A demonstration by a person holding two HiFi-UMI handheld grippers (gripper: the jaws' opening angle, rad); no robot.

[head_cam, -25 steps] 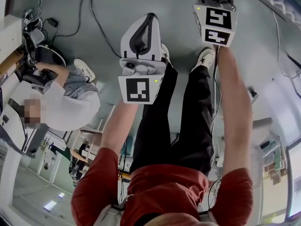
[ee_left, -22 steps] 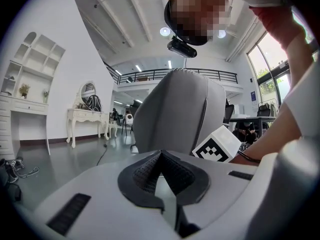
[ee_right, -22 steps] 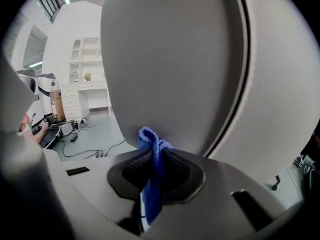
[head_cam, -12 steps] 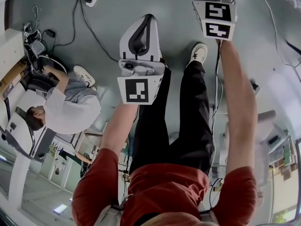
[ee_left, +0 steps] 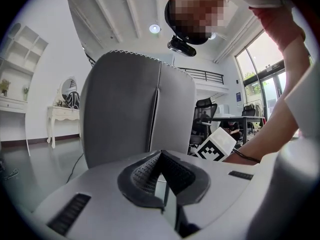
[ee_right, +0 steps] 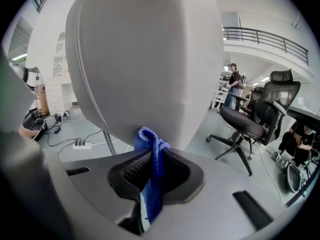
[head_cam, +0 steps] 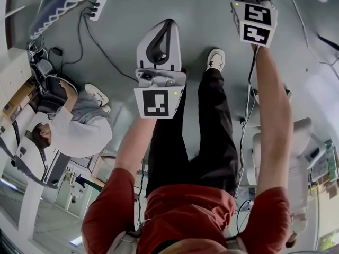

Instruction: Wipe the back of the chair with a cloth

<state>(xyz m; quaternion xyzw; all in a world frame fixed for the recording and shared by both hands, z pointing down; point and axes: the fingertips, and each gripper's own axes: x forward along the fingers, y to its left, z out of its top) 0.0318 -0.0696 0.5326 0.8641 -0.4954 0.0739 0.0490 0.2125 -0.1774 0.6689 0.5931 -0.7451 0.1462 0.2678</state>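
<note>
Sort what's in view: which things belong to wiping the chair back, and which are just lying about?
Job: blue cloth, pinched in the right gripper; grey chair back; left gripper, shut and empty.
Lying about: power strip; black office chair; white dressing table.

Blue cloth (ee_right: 154, 169), pale grey chair back (ee_right: 150, 49) — marker cube (head_cam: 158, 102) white with black squares (shirt (head_cam: 185, 210) red, trousers (head_cam: 212, 142) black)
</note>
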